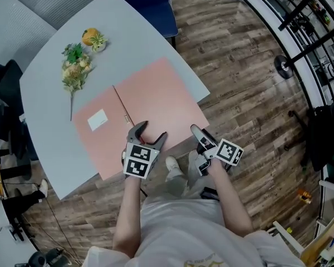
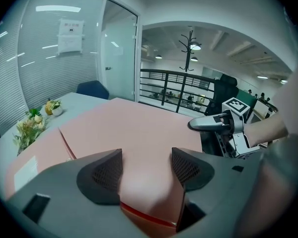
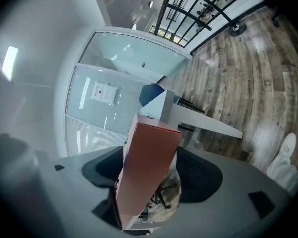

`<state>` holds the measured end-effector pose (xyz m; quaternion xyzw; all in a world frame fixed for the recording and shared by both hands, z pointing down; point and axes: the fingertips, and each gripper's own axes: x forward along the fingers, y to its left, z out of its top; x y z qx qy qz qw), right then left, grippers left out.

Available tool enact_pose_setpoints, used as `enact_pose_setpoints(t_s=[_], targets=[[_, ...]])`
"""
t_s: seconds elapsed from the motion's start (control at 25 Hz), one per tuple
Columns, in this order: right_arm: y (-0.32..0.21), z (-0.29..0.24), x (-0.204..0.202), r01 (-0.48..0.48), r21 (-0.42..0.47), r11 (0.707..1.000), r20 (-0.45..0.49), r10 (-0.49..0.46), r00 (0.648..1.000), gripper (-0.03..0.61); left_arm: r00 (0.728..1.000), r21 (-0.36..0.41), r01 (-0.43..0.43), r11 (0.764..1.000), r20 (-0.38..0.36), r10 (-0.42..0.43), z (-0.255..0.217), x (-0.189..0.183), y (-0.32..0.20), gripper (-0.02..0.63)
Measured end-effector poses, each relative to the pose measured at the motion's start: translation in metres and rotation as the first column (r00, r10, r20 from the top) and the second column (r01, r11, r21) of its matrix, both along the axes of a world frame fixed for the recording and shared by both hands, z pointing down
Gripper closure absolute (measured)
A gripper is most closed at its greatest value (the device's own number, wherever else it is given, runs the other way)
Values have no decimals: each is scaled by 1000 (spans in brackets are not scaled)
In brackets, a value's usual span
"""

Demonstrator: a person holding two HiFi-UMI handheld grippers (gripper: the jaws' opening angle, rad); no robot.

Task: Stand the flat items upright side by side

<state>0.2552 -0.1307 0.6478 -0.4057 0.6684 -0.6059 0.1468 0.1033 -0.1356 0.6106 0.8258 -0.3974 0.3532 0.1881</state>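
Left gripper view has the left gripper point(image 2: 146, 155) with its jaws spread and the near edge of the right pink folder point(image 2: 134, 128) sitting in the gap, pads not pressing on it as far as I can see. Right gripper view is the same deal: right gripper point(image 3: 154, 170) spread wide, a corner of that same folder poking up between the jaws edge-on, with a sliver of floor showing beside one pad, so nothing's clamped yet imo. From the head view both tongs sit at the folder's edge closest to the person. The left one is just beside the seam with the left pink folder point(image 1: 100, 143) and the right one is out at the other near corner. That edge looks to hang a bit over the table point(image 1: 139, 32) rim. So the folder lies flat, straight ahead of both tongs, stretching away across the table, and neither hand is really nearer. My guess: pinch that near edge at both ends and tip it up. The left folder, with a white label point(image 1: 97, 119), lies flat right alongside. Flowers point(image 1: 75, 65) and a small orange thing point(image 1: 92, 36) are well apart at the far side.
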Motion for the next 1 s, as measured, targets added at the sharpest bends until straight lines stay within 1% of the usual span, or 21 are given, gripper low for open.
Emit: enact_pose_setpoints(t_s=[0.08, 0.2, 0.48, 0.84, 1.0], targets=[[-1, -1, 0, 11, 14, 1000, 13, -11, 1000, 238, 1000, -6, -1, 1000, -2, 1, 0, -1, 0, 316], [-2, -2, 0, 22, 21, 1000, 7, -22, 1000, 241, 1000, -10, 2, 1000, -6, -2, 1, -3, 0, 316], [-1, -9, 0, 13, 22, 1000, -10, -13, 1000, 252, 1000, -22, 8, 1000, -29, -8, -1, -4, -1, 316], [4, -26, -3, 37, 57, 998, -79, -32, 996, 255, 998, -40, 18, 999, -64, -20, -5, -8, 3, 316], [4, -36, -4, 50, 84, 995, -124, -40, 992, 255, 995, -45, 26, 999, -100, -30, -9, -8, 3, 316]])
